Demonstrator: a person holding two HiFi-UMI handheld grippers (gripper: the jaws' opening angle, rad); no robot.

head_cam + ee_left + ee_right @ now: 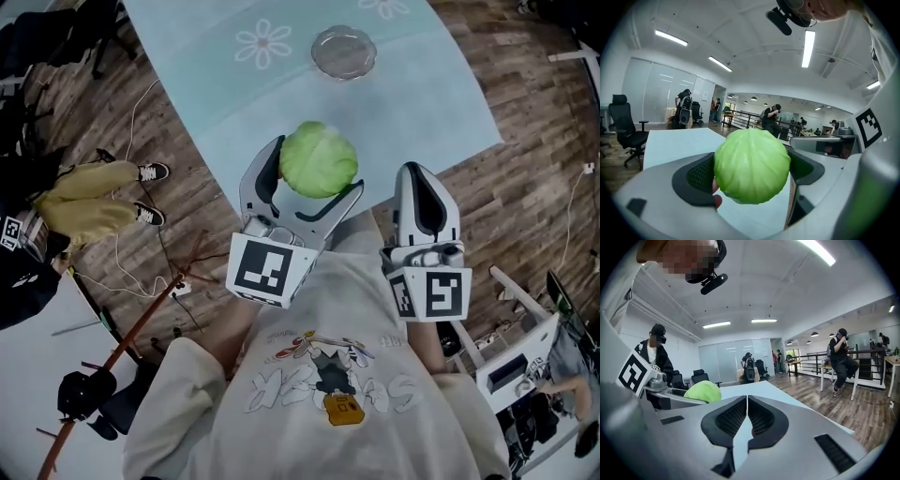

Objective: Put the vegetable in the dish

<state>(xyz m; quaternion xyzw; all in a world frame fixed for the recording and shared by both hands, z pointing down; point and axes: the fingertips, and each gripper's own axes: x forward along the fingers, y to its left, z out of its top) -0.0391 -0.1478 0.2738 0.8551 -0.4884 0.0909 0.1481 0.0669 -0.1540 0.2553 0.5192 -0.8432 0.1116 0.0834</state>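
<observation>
left tongs (319, 165) grip the cabbage (320, 156), well apart from the dish (344, 52).

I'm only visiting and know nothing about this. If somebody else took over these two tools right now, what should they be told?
Left gripper: jaws shut on the cabbage, held in the air by the near corner of the table.
Right gripper: jaws together, empty.
Dish: empty, farther ahead on the table.
Done: cabbage is picked up.
Left: carry it over the dish, lower it and open the jaws.
</observation>
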